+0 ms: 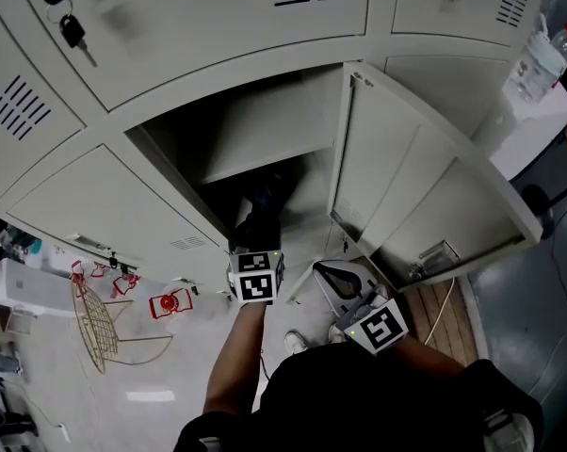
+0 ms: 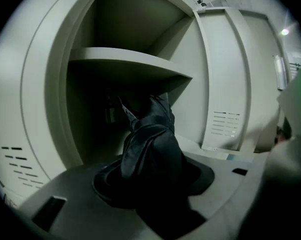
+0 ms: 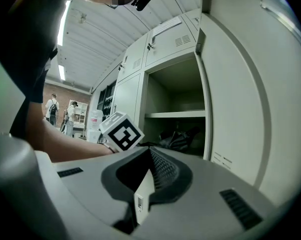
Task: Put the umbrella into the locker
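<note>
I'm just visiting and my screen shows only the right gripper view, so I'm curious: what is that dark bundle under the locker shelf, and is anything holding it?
Observer: It's a black folded umbrella. The left gripper is clamped on it, with its far end poking in under the shelf.
Operator: What's behind the open door? It blocks my screen.
Observer: In the head view, past the open locker door, a clear plastic bottle with a red cap sits on a white surface.
Operator: And on the floor?
Observer: A gold wire rack lies on the floor to the person's left.
</note>
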Demonstrator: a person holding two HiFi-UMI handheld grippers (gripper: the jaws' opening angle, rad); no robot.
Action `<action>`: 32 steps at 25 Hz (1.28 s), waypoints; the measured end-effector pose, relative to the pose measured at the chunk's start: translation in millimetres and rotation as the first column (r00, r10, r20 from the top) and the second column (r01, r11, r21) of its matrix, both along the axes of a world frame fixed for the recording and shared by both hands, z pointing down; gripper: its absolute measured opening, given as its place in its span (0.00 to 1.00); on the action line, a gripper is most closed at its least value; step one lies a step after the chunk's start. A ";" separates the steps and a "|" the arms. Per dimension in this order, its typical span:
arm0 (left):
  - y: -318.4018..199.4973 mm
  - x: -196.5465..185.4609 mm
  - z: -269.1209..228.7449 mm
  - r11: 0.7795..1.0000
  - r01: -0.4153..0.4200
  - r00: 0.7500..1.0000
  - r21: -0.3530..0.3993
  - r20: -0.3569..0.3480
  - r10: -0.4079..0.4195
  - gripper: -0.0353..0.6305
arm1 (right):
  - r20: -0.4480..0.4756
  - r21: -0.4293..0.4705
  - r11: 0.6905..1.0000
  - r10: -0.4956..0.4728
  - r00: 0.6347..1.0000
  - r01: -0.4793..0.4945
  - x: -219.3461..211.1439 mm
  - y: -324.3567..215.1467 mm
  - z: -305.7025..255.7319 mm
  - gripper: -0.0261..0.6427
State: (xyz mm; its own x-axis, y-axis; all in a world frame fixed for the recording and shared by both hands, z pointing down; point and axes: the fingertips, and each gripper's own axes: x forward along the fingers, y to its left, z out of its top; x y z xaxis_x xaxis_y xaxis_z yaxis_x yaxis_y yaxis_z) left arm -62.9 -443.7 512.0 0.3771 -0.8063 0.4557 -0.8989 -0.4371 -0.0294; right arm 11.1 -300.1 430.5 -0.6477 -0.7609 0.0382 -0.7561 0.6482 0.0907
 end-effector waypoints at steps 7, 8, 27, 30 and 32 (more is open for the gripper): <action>-49.5 13.4 -3.0 1.000 -0.003 0.998 0.009 0.070 0.003 0.38 | -0.005 -0.011 1.000 -0.009 1.000 0.009 3.5 -5.9 3.8 0.04; -55.6 13.8 -3.9 1.000 -0.001 0.996 0.009 0.087 0.000 0.38 | -0.009 -0.008 1.000 -0.010 1.000 0.010 4.7 -7.7 3.4 0.04; -116.5 9.5 23.7 0.992 0.097 0.979 -0.076 0.186 -0.082 0.53 | 0.005 -0.012 1.000 0.012 1.000 -0.012 9.2 -20.3 3.3 0.04; -111.4 11.6 14.1 0.996 0.083 0.984 -0.039 0.160 -0.076 0.65 | 0.013 -0.011 1.000 0.014 1.000 -0.014 7.5 -17.0 1.3 0.04; -103.1 12.4 6.5 0.997 0.076 0.986 -0.014 0.152 -0.073 0.66 | 0.010 -0.002 1.000 0.014 1.000 -0.014 6.6 -14.7 -1.1 0.04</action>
State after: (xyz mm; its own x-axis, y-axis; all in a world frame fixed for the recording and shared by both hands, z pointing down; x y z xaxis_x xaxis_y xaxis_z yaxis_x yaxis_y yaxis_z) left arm -50.5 -546.8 518.5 0.2420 -0.8199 0.5189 -0.9148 -0.3710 -0.1596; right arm 17.7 -314.7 429.4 -0.6375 -0.7698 0.0333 -0.7659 0.6378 0.0811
